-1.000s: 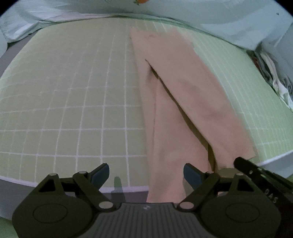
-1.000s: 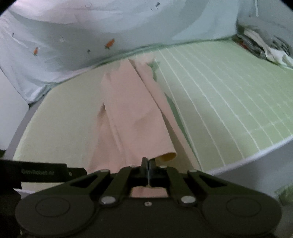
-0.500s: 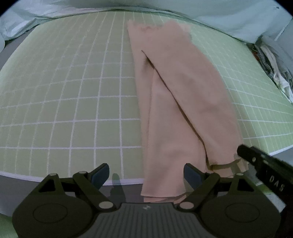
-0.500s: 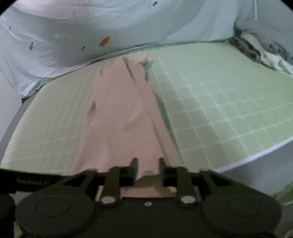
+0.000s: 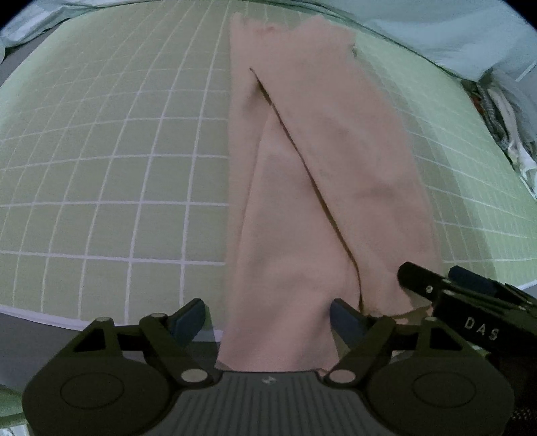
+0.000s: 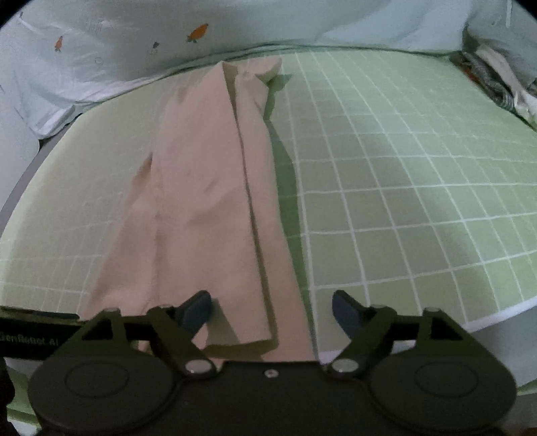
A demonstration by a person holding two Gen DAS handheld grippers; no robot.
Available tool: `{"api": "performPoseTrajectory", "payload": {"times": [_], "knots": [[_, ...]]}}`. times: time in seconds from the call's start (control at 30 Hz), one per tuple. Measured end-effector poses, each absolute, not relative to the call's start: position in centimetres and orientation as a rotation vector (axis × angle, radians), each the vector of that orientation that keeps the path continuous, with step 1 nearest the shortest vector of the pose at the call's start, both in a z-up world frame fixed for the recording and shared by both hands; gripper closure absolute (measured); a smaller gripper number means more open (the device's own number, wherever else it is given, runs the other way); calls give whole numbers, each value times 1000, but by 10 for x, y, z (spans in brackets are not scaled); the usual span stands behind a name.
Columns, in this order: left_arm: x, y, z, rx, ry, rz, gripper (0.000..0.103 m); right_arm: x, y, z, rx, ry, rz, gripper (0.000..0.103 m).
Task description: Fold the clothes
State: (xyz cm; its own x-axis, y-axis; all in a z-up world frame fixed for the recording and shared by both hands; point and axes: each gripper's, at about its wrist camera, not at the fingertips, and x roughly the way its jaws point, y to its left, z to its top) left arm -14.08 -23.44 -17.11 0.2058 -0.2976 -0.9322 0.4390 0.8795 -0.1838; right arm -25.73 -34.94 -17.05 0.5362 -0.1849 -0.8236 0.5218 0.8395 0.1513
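Now right tool open (earlier clamped), pink garment released

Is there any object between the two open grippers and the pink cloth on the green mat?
Nothing visible. The pink cloth lies directly ahead of the left gripper and the right gripper, on the green mat.

Under my tools lay a green mat ruled with white grid lines, its pale near edge curving across the bottom of both wrist views. Behind its far edge a light blue sheet rose, printed with small orange carrots and other tiny marks too small for me to read. At the far right sat a crumpled heap of grey and white cloth, just off the mat.
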Motion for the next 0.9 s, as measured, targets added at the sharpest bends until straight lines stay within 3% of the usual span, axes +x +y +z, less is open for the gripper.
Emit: {"api": "performPoseTrajectory", "payload": {"times": [0.33, 0.57, 0.67, 0.8, 0.9], "knots": [[-143, -265, -180, 191, 1254, -478, 22, -246, -363, -176, 408, 966, -350, 21], [-145, -285, -183, 223, 1239, -482, 36, -238, -364, -174, 400, 986, -273, 61], [-148, -287, -183, 208, 1235, -499, 53, -239, -361, -174, 416, 981, -252, 82], [-151, -282, -176, 182, 1273, -535, 78, -247, -362, -168, 430, 981, -242, 89], [-151, -265, -163, 92, 1339, -588, 80, -261, -370, -154, 498, 986, -224, 91]]}}
